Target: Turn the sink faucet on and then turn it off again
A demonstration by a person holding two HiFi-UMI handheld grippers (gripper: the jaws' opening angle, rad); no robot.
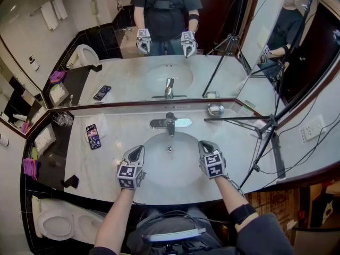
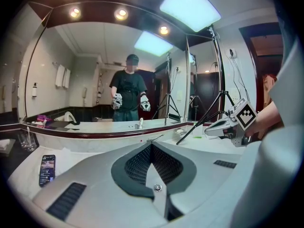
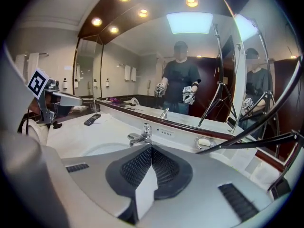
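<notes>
Jaws together, faucet [image 1: 170, 122] well ahead

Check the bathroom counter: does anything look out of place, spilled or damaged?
A black tripod stands on the marble countertop right of the faucet, odd for a bathroom. A smartphone lies left. Nothing looks spilled.

A phone [image 1: 93, 136] lies on the marble counter [image 1: 118, 145], well apart from a soap dish [image 1: 215, 109] near a tripod [image 1: 267, 127].
</notes>
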